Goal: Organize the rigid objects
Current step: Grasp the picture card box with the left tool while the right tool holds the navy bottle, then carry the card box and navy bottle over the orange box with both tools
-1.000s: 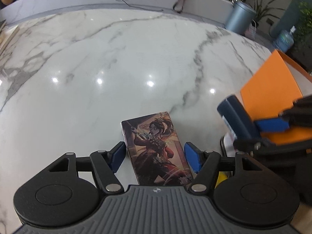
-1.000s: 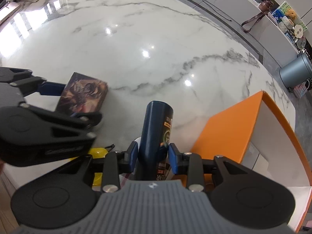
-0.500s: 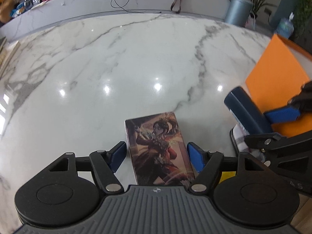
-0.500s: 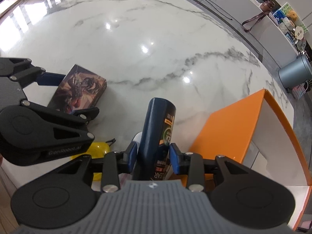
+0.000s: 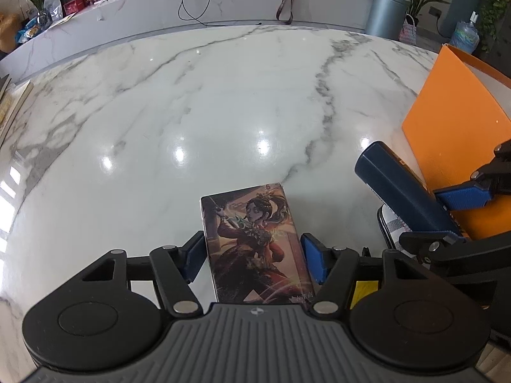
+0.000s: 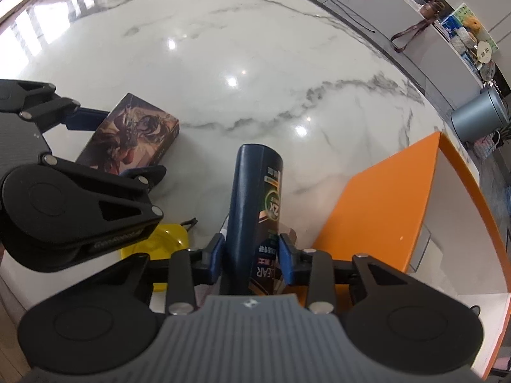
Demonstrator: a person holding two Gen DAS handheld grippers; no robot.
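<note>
A flat box printed with a warrior figure (image 5: pixel 255 242) sits between the blue pads of my left gripper (image 5: pixel 252 258), which is shut on it and holds it off the marble table (image 5: pixel 223 111). The box also shows in the right wrist view (image 6: pixel 134 134). My right gripper (image 6: pixel 252 255) is shut on a dark blue shampoo bottle (image 6: pixel 255 198), held just left of the orange box (image 6: pixel 383 207). The bottle also shows in the left wrist view (image 5: pixel 399 188).
The orange box with a white inside (image 5: pixel 456 146) stands open at the right. A yellow object (image 6: pixel 166 242) and a checked item (image 5: pixel 392 226) lie on the table near its front edge. A grey bin (image 5: pixel 386 12) stands beyond the table.
My left gripper has closed on the picture box and lifted it. My right gripper has raised the blue bottle slightly; both views show more of the far room.
</note>
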